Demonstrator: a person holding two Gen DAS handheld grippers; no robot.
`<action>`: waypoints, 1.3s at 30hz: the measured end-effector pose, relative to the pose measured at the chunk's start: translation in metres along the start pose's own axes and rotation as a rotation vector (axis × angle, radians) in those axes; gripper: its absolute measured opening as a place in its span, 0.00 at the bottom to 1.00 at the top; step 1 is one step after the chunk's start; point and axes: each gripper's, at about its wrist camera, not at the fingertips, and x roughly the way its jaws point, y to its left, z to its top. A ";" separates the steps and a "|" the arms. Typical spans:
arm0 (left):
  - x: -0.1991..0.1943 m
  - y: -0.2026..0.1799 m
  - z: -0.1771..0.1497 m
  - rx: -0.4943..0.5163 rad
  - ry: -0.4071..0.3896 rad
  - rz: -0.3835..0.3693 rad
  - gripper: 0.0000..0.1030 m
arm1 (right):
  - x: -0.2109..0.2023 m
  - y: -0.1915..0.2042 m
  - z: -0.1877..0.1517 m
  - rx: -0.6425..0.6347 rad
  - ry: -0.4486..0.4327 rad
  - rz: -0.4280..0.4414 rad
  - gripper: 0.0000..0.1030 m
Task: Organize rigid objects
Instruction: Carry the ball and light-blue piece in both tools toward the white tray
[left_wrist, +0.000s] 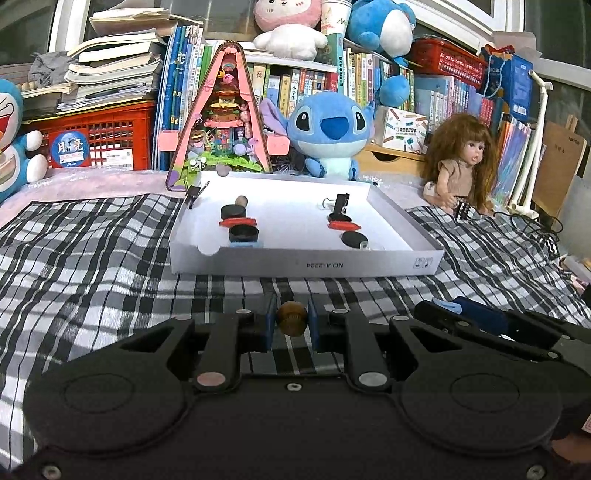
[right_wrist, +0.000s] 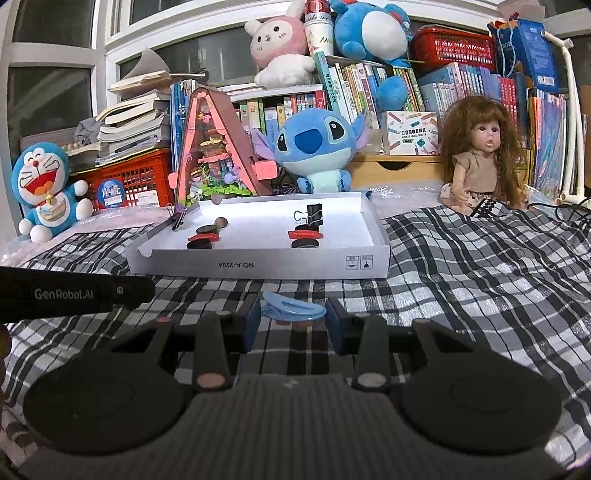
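Pinching a small brown bead (left_wrist: 292, 319) at lower centre of the left view, the left gripper (left_wrist: 292, 325) with jaws nearly together and both blue pads on the bead's sides. Clamped crosswise in the right gripper (right_wrist: 293, 317), jaws only partly spread: a light-blue clip (right_wrist: 293, 309), lower centre of the right view. Beyond both, mid-frame on the checked cloth (left_wrist: 92, 240), the white box lid (left_wrist: 303, 264), already holding two short rows of black discs, red clips, a bead and a black binder clip (left_wrist: 341, 205). Likely trouble: a round bead slipping from flat pads if the wrist tilts or the grip eases over the cloth, then rolling off among the folds. Also possible: catching the lid's near wall on the way in and jolting the rows.
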 end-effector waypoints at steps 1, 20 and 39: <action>0.001 0.001 0.002 -0.003 0.000 0.001 0.17 | 0.001 -0.001 0.002 0.004 0.000 0.001 0.42; 0.021 0.014 0.029 -0.069 -0.003 -0.041 0.16 | 0.021 -0.013 0.027 0.041 0.012 0.032 0.42; 0.041 0.009 0.038 -0.056 -0.039 -0.030 0.17 | 0.034 -0.021 0.040 0.026 -0.018 0.040 0.42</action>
